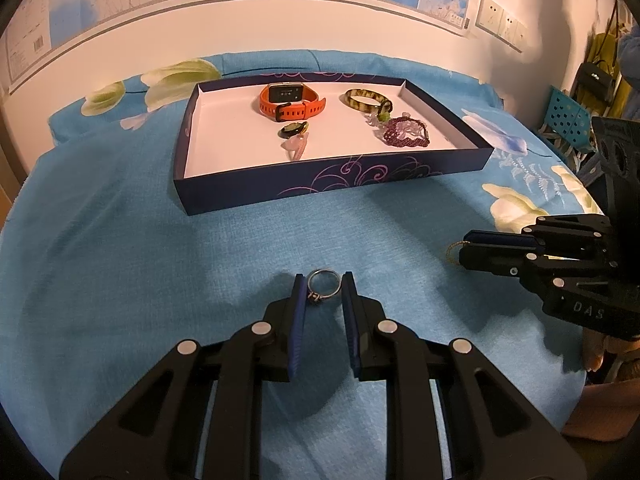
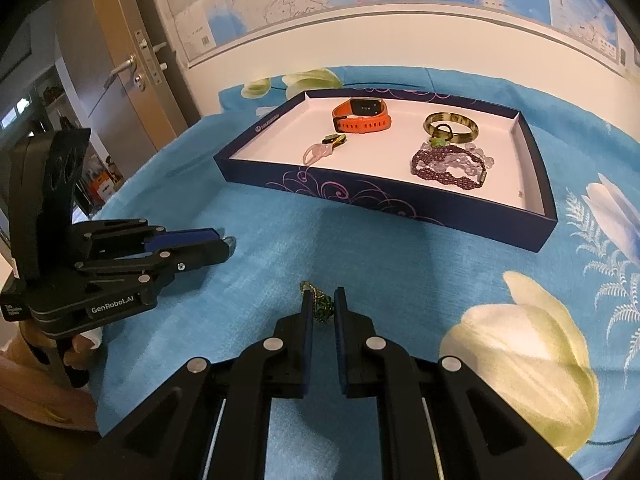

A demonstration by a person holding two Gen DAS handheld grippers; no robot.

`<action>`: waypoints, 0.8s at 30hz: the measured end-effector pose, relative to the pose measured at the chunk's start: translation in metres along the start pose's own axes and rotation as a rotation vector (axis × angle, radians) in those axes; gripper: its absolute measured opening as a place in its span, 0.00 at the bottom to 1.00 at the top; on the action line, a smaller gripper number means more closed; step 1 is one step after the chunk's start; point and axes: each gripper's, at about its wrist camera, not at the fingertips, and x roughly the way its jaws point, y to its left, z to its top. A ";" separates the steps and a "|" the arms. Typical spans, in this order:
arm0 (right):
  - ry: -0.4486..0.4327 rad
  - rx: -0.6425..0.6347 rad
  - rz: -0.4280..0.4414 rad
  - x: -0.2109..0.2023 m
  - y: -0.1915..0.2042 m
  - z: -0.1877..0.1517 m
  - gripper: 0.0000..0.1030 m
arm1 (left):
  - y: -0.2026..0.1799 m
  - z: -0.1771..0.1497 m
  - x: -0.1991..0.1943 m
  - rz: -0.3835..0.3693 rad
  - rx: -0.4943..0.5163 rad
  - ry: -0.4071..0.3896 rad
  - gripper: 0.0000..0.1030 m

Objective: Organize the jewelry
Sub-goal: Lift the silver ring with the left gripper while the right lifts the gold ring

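1. We see a bed covered in a blue floral sheet [image 1: 120, 240], with a shallow dark-blue box [image 1: 332, 184] lying toward its far edge, near the wall.
2. The box already holds an orange watch [image 1: 290, 100], a brown bangle [image 1: 366, 98], a dark purple bead bracelet [image 1: 406, 136] and small pendants [image 1: 294, 130]; two pieces are not yet in it, both near the bed's near edge.
3. Our left gripper [image 1: 324, 284] points steeply down at the sheet, its blue pads closed against both sides of a silver ring [image 1: 325, 285].
4. Our right gripper [image 2: 322, 300] is tilted down much the same, its jaws nearly together on a small green-and-gold trinket [image 2: 320, 306] with a thin gold loop; it sits toward the bed's right side.
5. We judge the pick-up step is in hand for both pieces.
6. The next move, we think, calls for lifting each piece clear without snagging the cloth, then carrying it over the box's near wall to a bare patch of white floor.
7. The ring is thin and could slip from the pads.
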 end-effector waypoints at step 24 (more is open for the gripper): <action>-0.068 0.044 0.021 -0.020 -0.011 0.008 0.08 | -0.009 0.010 -0.020 -0.025 0.010 -0.066 0.18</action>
